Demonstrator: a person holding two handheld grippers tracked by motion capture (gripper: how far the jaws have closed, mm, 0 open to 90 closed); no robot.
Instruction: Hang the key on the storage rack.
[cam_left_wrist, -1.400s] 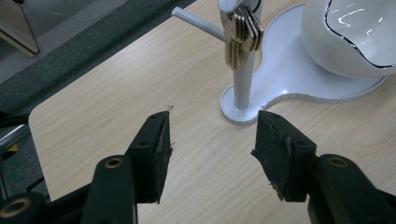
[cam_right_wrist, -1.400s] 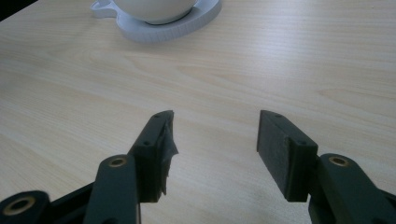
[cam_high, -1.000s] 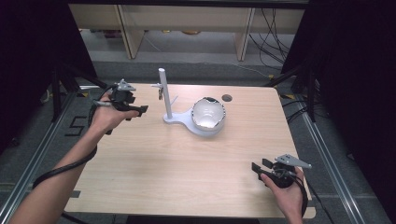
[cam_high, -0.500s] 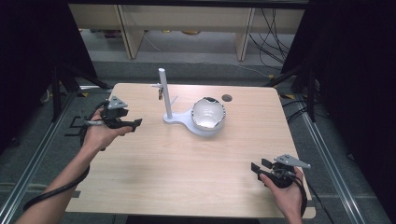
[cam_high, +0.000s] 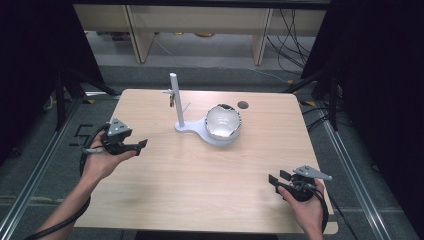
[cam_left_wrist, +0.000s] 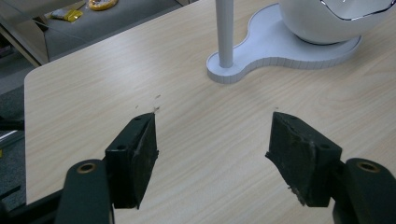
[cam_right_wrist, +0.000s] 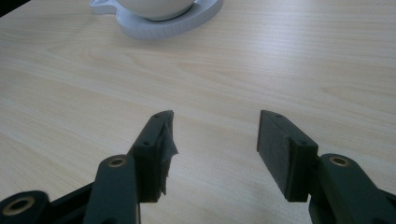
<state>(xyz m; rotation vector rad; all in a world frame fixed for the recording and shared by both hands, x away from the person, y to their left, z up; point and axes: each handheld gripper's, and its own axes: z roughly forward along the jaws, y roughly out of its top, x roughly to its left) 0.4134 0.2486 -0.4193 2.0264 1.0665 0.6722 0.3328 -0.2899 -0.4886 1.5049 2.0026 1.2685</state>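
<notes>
Holding both grippers clear of the workpiece, I keep the left gripper (cam_high: 141, 144) low at the left edge of the table (cam_high: 200, 180) and the right gripper (cam_high: 274, 178) low near the front right corner. Each is well apart from the white stand (cam_high: 207, 131), so nothing is disturbed while neither hand carries a load.

Left gripper state: jaws spread wide, nothing between the pads. The left gripper view confirms bare wood grain between the two black pads (cam_left_wrist: 140, 154). Right gripper state: jaws likewise spread, empty, with only table surface between the pads (cam_right_wrist: 159, 149).

Position of the workpiece: the stand sits on the far half of the table, roughly on its centre line. It consists of a flat white base (cam_left_wrist: 280, 51), an upright white post (cam_high: 176, 100) at the base's left end, and a rounded white bowl-like shell (cam_high: 224, 122) seated on the wider right end. A dark round spot (cam_high: 243, 105) lies on the table just behind the shell.

Orientation: the base's long axis runs left to right across the table, slightly angled, post end toward my left hand. The post's long axis is vertical; small pegs project from it near the top, with a small dark item hanging there that is too small to identify. The shell's opening, rimmed in a dark edge, faces up and toward my side of the table.

Judgement: the left gripper points at the post end of the base, which suits an approach to the post from that side.
</notes>
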